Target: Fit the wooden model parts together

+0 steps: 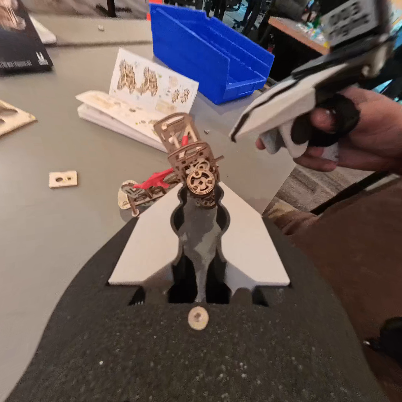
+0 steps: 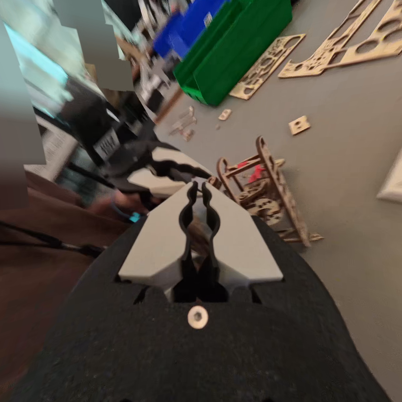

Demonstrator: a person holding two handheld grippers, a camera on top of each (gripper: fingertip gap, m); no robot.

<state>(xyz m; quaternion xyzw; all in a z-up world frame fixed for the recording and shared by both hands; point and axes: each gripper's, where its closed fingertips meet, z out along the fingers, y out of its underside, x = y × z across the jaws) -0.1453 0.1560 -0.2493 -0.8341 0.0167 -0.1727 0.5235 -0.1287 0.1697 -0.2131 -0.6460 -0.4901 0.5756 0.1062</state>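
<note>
Left gripper (image 1: 201, 195) pinches the wooden model (image 1: 191, 161) at its wheel end, lifted over the grey table (image 1: 65, 217). Right gripper (image 2: 198, 187) hovers beside it, fingers nearly together, seemingly empty. The lattice looks light and brittle; better to grip the frame rails than the gears or red tape. Instruction booklet (image 1: 139, 95) lies open behind.
</note>
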